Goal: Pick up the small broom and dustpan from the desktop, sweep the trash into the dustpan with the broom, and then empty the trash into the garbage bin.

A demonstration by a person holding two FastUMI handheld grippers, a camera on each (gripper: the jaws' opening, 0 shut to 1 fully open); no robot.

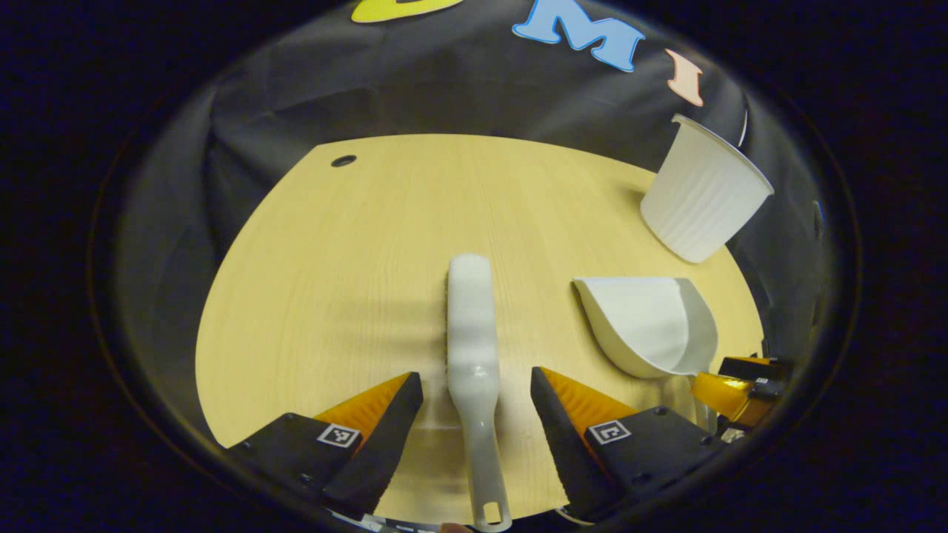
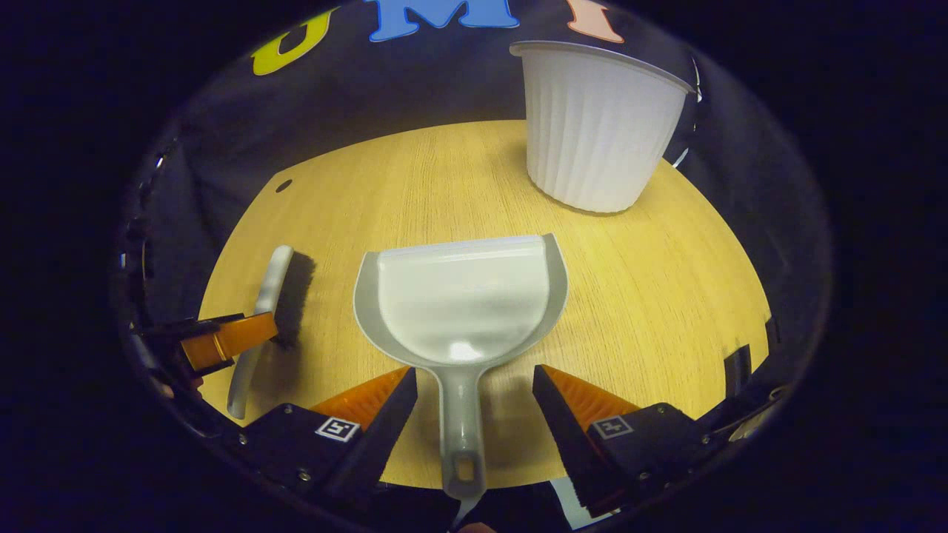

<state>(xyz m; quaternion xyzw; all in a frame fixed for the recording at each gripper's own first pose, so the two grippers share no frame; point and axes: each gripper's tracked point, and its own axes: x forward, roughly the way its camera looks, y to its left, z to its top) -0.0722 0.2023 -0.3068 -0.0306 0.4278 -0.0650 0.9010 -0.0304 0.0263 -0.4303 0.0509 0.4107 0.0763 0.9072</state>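
Now both tools lie flat on the pale wood table (image 1: 333, 296), and each gripper straddles a handle without touching it. In the left gripper view, the left gripper (image 1: 476, 392) has its jaws spread wide, the small broom (image 1: 472, 326) lying between them with its handle running back toward the camera and daylight on both sides of it. Just right of the broom sits the dustpan (image 1: 644, 322), its mouth turned away from the camera, and beyond that, near the table's far right edge, stands the white ribbed garbage bin (image 1: 703, 192). A small dark hole (image 1: 343, 160) marks the table's far left corner. Over to the right gripper view: the right gripper (image 2: 474, 392) is released too, jaws parted either side of the dustpan (image 2: 463, 300) handle, clear gaps left and right. The broom (image 2: 270, 296) lies to the left, well apart from the pan, with the left gripper (image 2: 226, 340) reaching across its handle. The bin (image 2: 596, 126) stands upright beyond the pan, nothing between them but bare table (image 2: 666, 296). As for writing, each gripper carries small square black-and-white code markers near its fingers; nothing on them reads as words.
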